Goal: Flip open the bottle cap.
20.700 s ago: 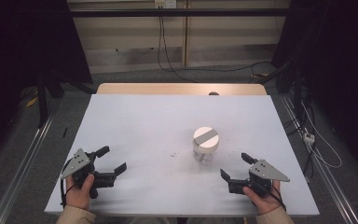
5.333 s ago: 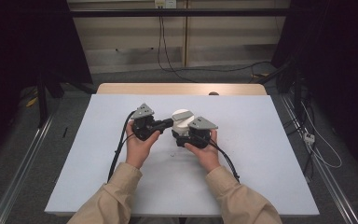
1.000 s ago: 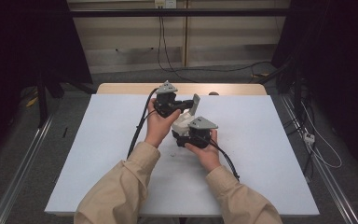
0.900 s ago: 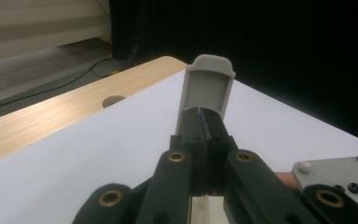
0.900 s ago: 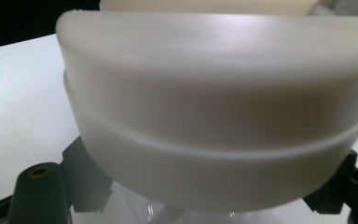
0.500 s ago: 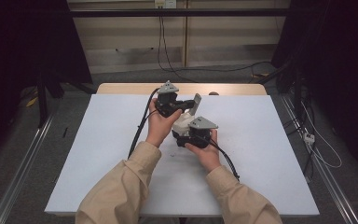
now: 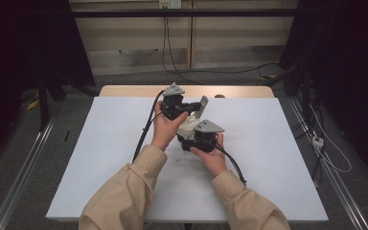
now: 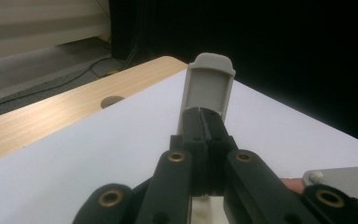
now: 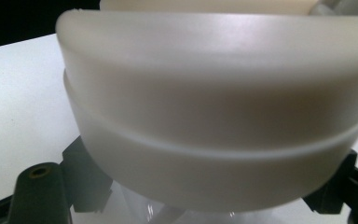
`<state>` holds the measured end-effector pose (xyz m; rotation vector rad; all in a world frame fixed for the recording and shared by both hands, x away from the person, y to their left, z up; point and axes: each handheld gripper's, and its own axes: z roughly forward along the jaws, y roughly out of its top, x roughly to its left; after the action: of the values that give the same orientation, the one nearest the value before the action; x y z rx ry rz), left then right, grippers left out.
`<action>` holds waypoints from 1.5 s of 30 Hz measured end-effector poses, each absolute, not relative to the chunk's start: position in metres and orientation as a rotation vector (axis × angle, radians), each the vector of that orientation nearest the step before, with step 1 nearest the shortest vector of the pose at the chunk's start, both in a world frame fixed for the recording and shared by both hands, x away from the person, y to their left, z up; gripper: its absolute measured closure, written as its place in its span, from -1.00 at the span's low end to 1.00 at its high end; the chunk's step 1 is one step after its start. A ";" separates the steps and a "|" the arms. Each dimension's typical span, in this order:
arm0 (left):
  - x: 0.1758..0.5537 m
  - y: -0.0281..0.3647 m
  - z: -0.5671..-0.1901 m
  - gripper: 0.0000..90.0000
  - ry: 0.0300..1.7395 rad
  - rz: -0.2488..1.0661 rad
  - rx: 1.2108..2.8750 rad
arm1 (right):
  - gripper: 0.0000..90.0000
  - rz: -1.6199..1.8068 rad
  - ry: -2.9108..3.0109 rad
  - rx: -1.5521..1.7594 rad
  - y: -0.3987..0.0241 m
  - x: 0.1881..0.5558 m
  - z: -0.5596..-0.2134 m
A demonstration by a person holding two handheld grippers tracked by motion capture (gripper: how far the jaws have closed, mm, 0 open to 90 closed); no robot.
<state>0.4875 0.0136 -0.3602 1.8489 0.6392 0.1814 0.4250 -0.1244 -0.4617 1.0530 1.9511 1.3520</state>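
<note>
Container held between two grippers at mid-table

The white container (image 7: 188,128) is clamped by the right gripper (image 7: 197,143) just above the white table (image 7: 100,143); its raised grey flip tab (image 8: 209,86) is pinched by the closed left gripper (image 8: 207,140). Contents cannot be seen.

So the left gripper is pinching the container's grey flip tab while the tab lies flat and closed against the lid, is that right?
Not quite. The left gripper does pinch the grey flip tab, but the tab stands raised, not flat, as the left gripper view shows.
</note>
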 end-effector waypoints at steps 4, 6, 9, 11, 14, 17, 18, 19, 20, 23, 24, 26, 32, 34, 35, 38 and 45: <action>0.488 0.013 -0.361 1.00 0.638 0.178 1.850 | -0.59 1.352 1.950 1.047 -0.125 0.425 -0.462; 0.488 0.012 -0.362 1.00 0.640 0.175 1.848 | -0.59 1.352 1.952 1.048 -0.125 0.425 -0.462; 0.489 0.011 -0.362 1.00 0.639 0.172 1.851 | -0.59 1.352 1.954 1.045 -0.125 0.425 -0.462; 0.490 0.011 -0.363 1.00 0.639 0.171 1.852 | -0.59 1.352 1.955 1.044 -0.125 0.425 -0.462; 0.490 0.010 -0.363 1.00 0.639 0.168 1.852 | -0.59 1.351 1.957 1.043 -0.125 0.425 -0.462; 0.491 0.009 -0.364 1.00 0.637 0.166 1.854 | -0.59 1.351 1.958 1.043 -0.125 0.425 -0.462; 0.491 0.009 -0.365 1.00 0.638 0.165 1.853 | -0.59 1.351 1.958 1.043 -0.125 0.425 -0.462; 0.491 0.009 -0.365 1.00 0.638 0.166 1.852 | -0.59 1.351 1.958 1.041 -0.125 0.425 -0.462; 0.491 0.009 -0.365 1.00 0.638 0.163 1.853 | -0.59 1.352 1.958 1.042 -0.125 0.425 -0.462; 0.492 0.009 -0.366 1.00 0.640 0.166 1.861 | -0.59 1.351 1.959 1.043 -0.125 0.425 -0.462; 0.492 0.009 -0.366 1.00 0.640 0.164 1.860 | -0.59 1.351 1.958 1.043 -0.125 0.425 -0.462; 0.493 0.009 -0.366 1.00 0.640 0.165 1.859 | -0.59 1.350 1.957 1.041 -0.125 0.425 -0.462; 0.494 0.009 -0.367 1.00 0.646 0.165 1.855 | -0.59 1.351 1.959 1.043 -0.125 0.425 -0.462; 0.494 0.009 -0.367 1.00 0.645 0.165 1.854 | -0.59 1.351 1.959 1.043 -0.125 0.425 -0.462; 0.494 0.009 -0.367 1.00 0.646 0.165 1.854 | -0.59 1.351 1.959 1.043 -0.125 0.425 -0.462; 0.494 0.009 -0.367 1.00 0.643 0.167 1.859 | -0.59 1.353 1.957 1.044 -0.125 0.425 -0.462; 0.494 0.008 -0.367 1.00 0.638 0.172 1.867 | -0.59 1.352 1.958 1.044 -0.125 0.425 -0.462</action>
<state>0.4940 0.0079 -0.3665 1.8667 0.6381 0.1722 0.4251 -0.1252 -0.4618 1.0442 1.9578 1.3517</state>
